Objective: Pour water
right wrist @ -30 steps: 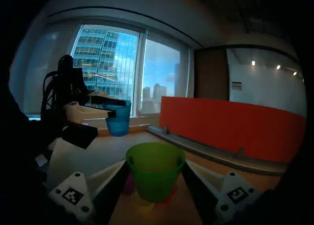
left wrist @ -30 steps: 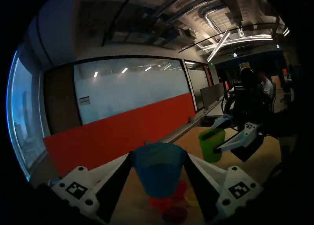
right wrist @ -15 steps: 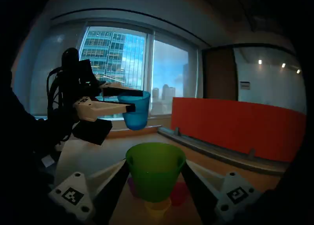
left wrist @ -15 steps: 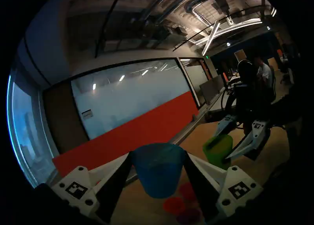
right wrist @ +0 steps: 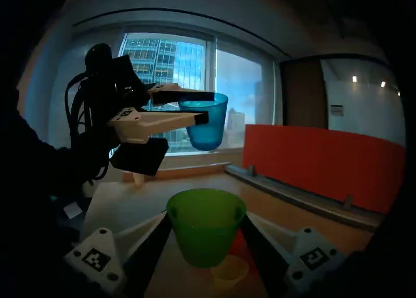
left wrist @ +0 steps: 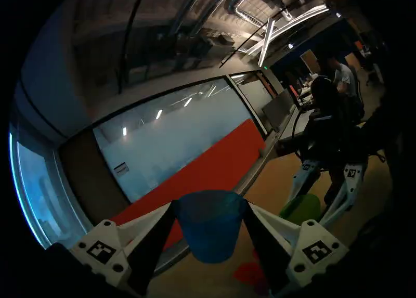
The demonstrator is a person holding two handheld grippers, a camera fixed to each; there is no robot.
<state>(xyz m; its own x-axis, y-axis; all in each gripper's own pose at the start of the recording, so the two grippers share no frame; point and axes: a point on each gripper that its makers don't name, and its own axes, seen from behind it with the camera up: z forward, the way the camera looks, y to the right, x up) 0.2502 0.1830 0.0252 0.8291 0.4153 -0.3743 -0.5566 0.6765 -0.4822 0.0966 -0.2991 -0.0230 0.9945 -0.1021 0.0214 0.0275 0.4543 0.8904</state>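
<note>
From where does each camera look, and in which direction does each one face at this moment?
Left gripper view: sits on the left gripper, shut on the blue cup; faces, tilted, the red panel and frosted glass wall; its own two fingers show.
Right gripper view: sits on the right gripper, shut on the green cup; faces the window across the table; its own fingers show, plus the person's dark arm behind the other gripper.
Shared: both cups, both grippers, the red panel.
</note>
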